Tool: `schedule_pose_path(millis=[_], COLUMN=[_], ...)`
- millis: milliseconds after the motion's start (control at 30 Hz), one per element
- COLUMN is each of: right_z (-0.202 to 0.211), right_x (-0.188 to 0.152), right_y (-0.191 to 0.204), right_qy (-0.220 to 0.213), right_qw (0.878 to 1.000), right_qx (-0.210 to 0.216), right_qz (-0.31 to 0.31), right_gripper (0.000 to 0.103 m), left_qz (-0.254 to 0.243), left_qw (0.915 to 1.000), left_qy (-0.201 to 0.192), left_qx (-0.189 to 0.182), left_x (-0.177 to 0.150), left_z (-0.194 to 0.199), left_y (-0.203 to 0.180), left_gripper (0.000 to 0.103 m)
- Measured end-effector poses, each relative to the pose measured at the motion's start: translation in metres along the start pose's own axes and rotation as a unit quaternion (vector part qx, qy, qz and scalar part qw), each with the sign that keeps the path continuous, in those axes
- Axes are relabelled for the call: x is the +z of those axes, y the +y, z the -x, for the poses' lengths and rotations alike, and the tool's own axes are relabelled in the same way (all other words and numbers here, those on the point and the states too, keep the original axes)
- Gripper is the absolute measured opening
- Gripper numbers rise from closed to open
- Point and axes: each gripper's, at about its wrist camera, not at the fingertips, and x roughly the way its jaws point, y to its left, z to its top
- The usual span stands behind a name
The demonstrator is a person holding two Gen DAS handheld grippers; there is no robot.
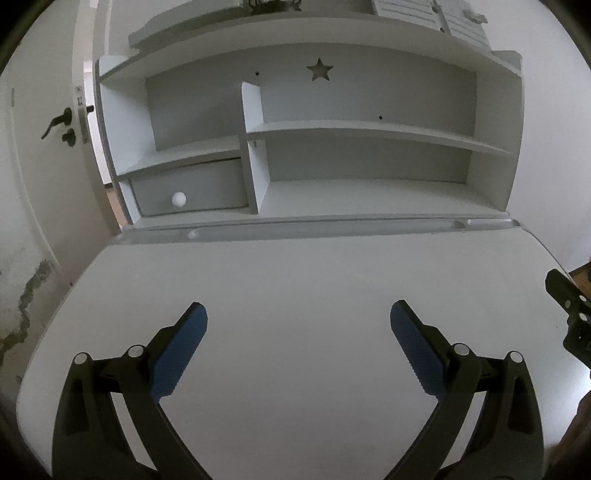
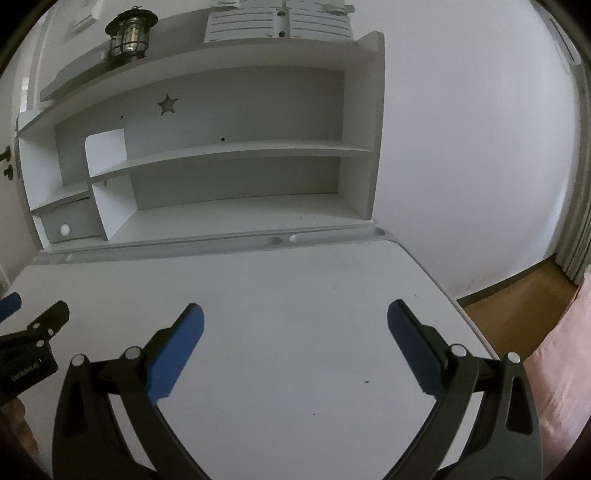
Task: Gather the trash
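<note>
— Trash is what I look for, and I do not find any in either view. Do you see some?

— No. From here I see only the white desk (image 1: 295, 280) with its shelf unit (image 1: 369, 127) behind, and the desk top looks bare. In the right wrist view there are a few small dark specks on it, but I cannot tell if they are crumbs or only marks.

— And the grippers?

— I hold the left gripper (image 1: 298, 347) above the desk with its blue pads wide apart and nothing between them. The right gripper (image 2: 295, 345) is the same: spread wide, holding nothing, and just beside the left one.

— So how far are we?

— I judge it as one of two cases: either nothing is collected yet, or all is already gone. The pictures do not decide it. No bin or bag is in view, so I cannot say where trash would go.

— What else is there?

— A small drawer (image 1: 188, 192) with a round white knob, low on the left of the shelves, closed. A lantern (image 2: 129, 33) stands on top of the unit. The shelves themselves look unoccupied, and the pen groove (image 2: 325, 235) along the desk's back edge too.
</note>
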Motion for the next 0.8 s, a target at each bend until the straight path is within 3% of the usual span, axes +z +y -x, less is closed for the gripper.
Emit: schedule_pose_path(millis=[800], right_z=[0.005], right_x=[0.001], right_y=[0.001], right_qy=[-0.006], right_qw=[1.0], right_qx=[0.0], right_qz=[0.006], right_gripper=[0.096], left_qz=[-0.019], left_qw=[0.9986], left_qy=[-0.029], left_qx=[0.039], left_x=[-0.006], left_z=[0.017], left_y=[-0.021], left_gripper=[0.096])
